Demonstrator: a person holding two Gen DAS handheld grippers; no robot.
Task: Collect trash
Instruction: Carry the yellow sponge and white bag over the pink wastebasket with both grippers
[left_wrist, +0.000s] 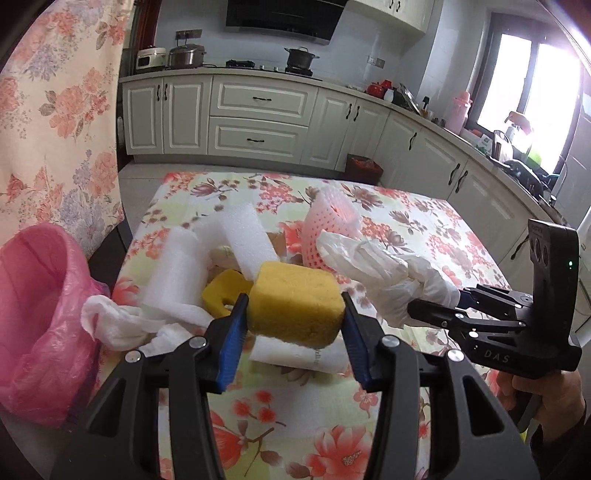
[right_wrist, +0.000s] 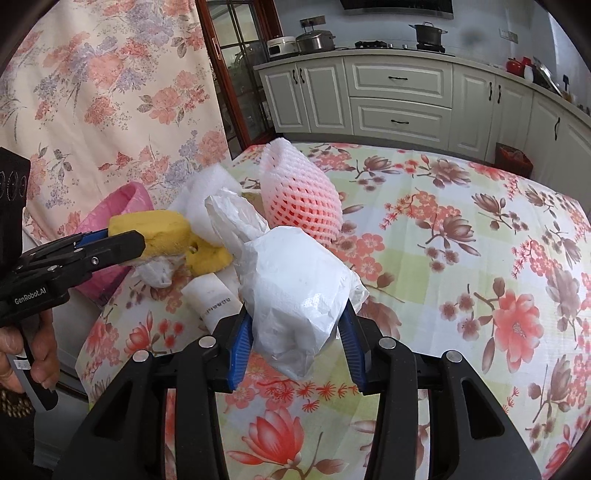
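A kitchen with white cabinets runs behind a table (left_wrist: 424, 229) under a floral cloth, and I work over its near end.

My left gripper (left_wrist: 293, 317) is clamped on a yellow sponge block (left_wrist: 295, 302), both blue pads pressing its sides, the block lifted clear of the heap at the centre of my left view. My right gripper (right_wrist: 295, 332) is clamped on a crumpled white plastic bag (right_wrist: 295, 291), which bulges up between the pads and trails a twisted tail toward the upper left of the right view.

Just beyond the sponge lie a second yellow sponge piece (left_wrist: 221, 291), white foam sheets (left_wrist: 236, 240), crumpled white tissue (left_wrist: 114, 325) and a white tube (right_wrist: 212, 299) with print I cannot read. Farther back sits a pink foam fruit net (right_wrist: 299, 195).

The bin lined with a pink bag (left_wrist: 40, 306) stands off the table's edge at the left of the left view, mouth open.

I judge the step to be the carry: both pieces are picked up, neither yet dropped. Next I should swing left over the bin's mouth, sponge first as it is nearer, and part the pads only once above the opening. The light bag may cling to a pad.
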